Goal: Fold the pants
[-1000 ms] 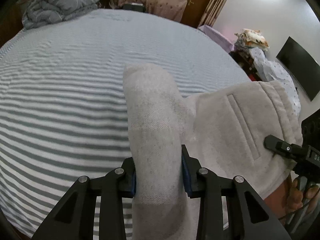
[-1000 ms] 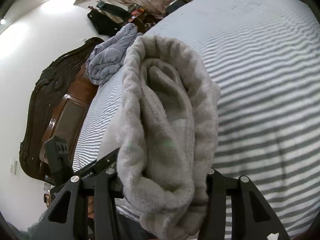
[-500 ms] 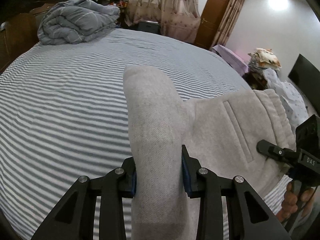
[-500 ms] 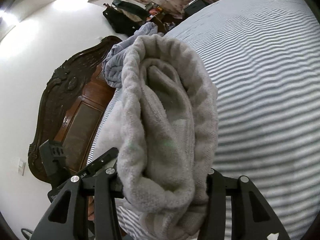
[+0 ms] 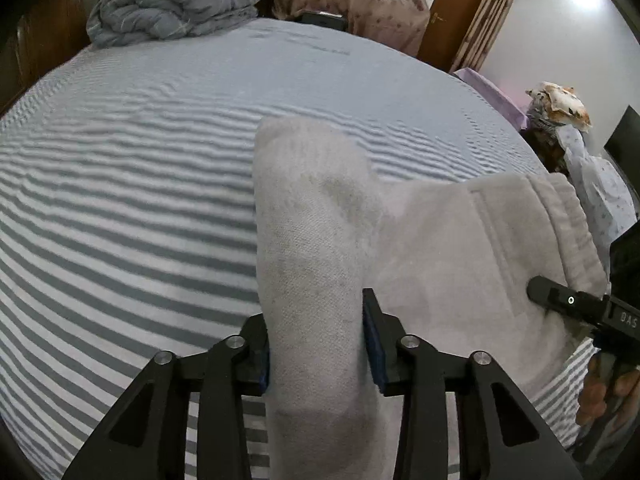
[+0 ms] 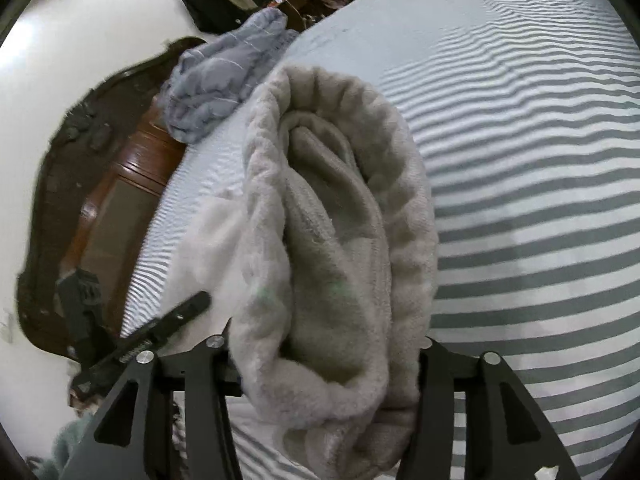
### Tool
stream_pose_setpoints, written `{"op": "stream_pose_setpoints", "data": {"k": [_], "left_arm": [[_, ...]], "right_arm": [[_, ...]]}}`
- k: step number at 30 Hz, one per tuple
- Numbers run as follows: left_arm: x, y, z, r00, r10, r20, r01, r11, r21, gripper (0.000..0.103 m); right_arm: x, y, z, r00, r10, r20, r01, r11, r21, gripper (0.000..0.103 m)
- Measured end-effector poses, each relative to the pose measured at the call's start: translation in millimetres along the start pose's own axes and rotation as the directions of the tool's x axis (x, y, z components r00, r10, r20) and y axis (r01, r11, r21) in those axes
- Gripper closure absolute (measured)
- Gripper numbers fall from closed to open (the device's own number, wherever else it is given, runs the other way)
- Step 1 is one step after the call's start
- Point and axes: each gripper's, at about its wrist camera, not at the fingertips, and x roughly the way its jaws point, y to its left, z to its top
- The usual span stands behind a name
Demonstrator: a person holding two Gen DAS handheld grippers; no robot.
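The light grey fleece pants (image 5: 436,248) hang between my two grippers above a striped bed. My left gripper (image 5: 316,336) is shut on a folded leg end of the pants, which stands up between its blue pads. My right gripper (image 6: 324,356) is shut on the bunched waistband end (image 6: 340,216). In the left wrist view a pocket seam (image 5: 496,232) and the elastic waistband (image 5: 568,216) show at right, with the right gripper's finger (image 5: 560,300) on them. The left gripper's finger (image 6: 168,324) shows at lower left in the right wrist view.
The bed sheet (image 5: 132,200) has grey and white stripes and spreads wide under the pants. A bundled blue-grey duvet (image 5: 172,0) lies at the far head end by the dark wooden headboard (image 6: 80,208). A door, curtains and cluttered furniture stand beyond the bed.
Both grippers have tilted down and moved lower toward the sheet with the pants still held. The grip on the pants is unchanged.
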Motion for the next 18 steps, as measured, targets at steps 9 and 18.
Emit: {"op": "stream_pose_setpoints", "data": {"k": [9, 18], "left_arm": [[-5.1, 5.8, -26.0, 1.0, 0.014, 0.004, -0.014, 1.0, 0.007, 0.035], [-17.2, 5.5, -54.7, 0.998, 0.059, 0.038, -0.057, 0.997, -0.06, 0.029]], "right_arm": [[0.3, -5.7, -25.6, 0.987, -0.158, 0.033, 0.158, 0.987, -0.003, 0.021], [-5.1, 3.7, -45.3, 0.965, -0.255, 0.063, 0.259, 0.963, -0.071, 0.019]]}}
